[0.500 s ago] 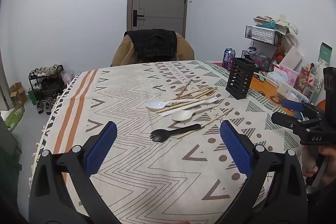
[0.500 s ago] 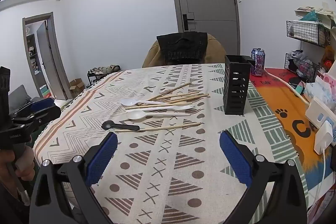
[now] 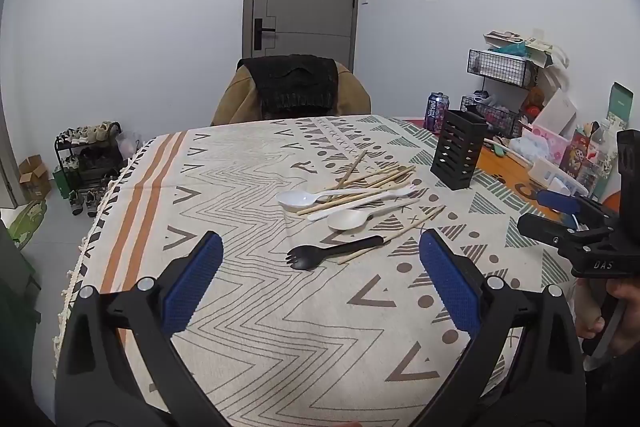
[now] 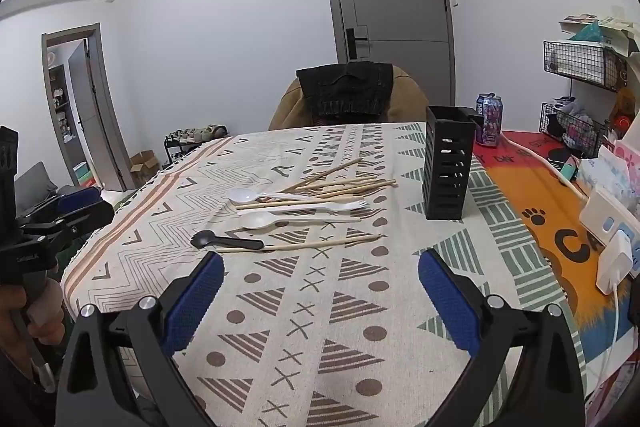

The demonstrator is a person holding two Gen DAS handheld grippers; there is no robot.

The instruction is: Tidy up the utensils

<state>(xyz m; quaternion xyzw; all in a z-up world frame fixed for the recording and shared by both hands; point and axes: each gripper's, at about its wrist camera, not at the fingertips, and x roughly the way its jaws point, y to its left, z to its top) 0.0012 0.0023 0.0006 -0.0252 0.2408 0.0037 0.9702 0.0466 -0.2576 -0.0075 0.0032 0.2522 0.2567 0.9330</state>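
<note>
Nothing looks organized yet: spoons, black spork and chopsticks lie scattered on the tablecloth beside the black holder. Left gripper and right gripper gape, empty.

White spoons, a black spork and wooden chopsticks lie scattered (overlapping); black slotted holder upright nearby.

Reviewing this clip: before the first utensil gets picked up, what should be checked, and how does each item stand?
1. Left gripper open, holding nothing: ok.
2. Right gripper open, holding nothing: ok.
3. Black slotted plastic utensil holder upright on the patterned tablecloth: ok.
4. Black plastic spork nearest, nothing lying on it: ok.
5. Wooden chopsticks crossed with white plastic spoons: not ok.
6. Holder interior free: cannot tell.
</note>
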